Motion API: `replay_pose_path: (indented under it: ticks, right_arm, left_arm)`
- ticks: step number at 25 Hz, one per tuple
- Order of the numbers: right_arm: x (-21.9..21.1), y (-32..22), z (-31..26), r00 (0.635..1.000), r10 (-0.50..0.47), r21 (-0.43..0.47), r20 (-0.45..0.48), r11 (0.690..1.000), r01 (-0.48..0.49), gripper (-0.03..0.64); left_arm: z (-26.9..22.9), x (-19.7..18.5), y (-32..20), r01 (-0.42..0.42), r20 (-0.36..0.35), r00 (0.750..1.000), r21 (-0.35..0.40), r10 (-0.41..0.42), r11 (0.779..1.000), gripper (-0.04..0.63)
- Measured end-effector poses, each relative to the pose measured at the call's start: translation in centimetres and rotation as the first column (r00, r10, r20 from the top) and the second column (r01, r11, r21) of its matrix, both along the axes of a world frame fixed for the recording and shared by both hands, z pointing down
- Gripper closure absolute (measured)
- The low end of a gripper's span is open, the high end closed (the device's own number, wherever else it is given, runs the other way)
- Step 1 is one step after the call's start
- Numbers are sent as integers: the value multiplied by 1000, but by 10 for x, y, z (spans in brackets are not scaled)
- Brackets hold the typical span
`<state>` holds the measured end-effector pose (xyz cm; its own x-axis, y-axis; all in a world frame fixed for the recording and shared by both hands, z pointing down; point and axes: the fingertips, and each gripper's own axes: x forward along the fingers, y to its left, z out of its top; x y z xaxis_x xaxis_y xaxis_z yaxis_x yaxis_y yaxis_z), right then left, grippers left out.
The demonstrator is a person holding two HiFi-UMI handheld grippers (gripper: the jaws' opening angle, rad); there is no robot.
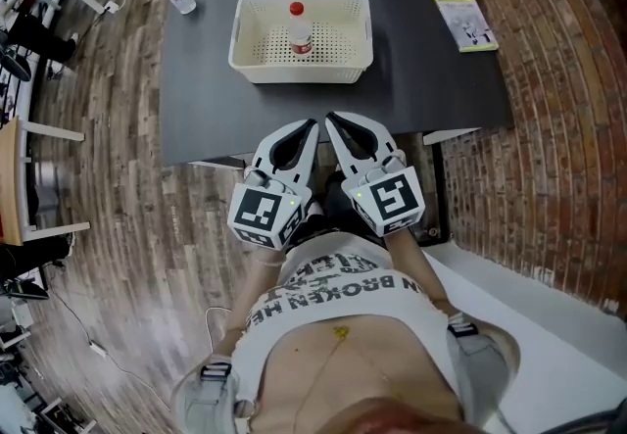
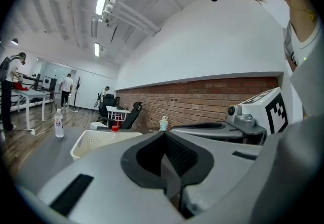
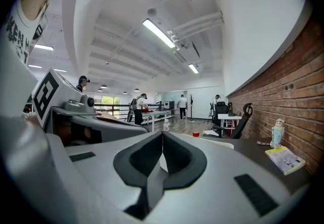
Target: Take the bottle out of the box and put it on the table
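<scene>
White box (image 1: pixel 294 72) on the tabletop (image 1: pixel 196 79) holds one upright red-capped bottle (image 1: pixel 300 30). Left gripper (image 1: pixel 312 128) and right gripper (image 1: pixel 333 120): fingers closed, empty.

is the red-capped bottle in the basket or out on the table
In, and upright: the head view shows the red-capped bottle standing inside the walls of the white basket, cap up.

Clear plastic bottle (image 1: pixel 300 32) with red cap standing upright inside box (image 1: pixel 251 65), near centre of box floor, touching no wall. Cap showing above box rim in left gripper view. Box: cream plastic, rectangular, open-topped, with perforated walls and floor. Sitting flat on dark grey bench (image 1: pixel 421 70), toward far middle, long side running parallel to near bench edge. Bottle not yet taken out.
</scene>
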<state>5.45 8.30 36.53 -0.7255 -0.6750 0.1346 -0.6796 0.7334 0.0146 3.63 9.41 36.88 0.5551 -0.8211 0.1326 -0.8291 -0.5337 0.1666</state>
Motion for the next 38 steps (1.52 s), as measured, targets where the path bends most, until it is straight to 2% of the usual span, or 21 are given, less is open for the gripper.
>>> replay_pose_path:
  ticks: [13, 28, 38]
  right_arm:
    - [14, -97, -13, 999, -39, -16, 1, 999, 39, 607]
    - [42, -137, -5, 998, -60, -33, 3, 998, 60, 607]
    - [36, -153, 9, 989, -145, -47, -5, 988, 144, 607]
  left_arm:
    - [-13, 16, -94, 42, 20, 999, 5, -42, 999, 589]
    - [-6, 43, -136, 69, 23, 997, -6, -68, 998, 589]
    - [4, 34, -147, 164, 16, 986, -20, -164, 986, 589]
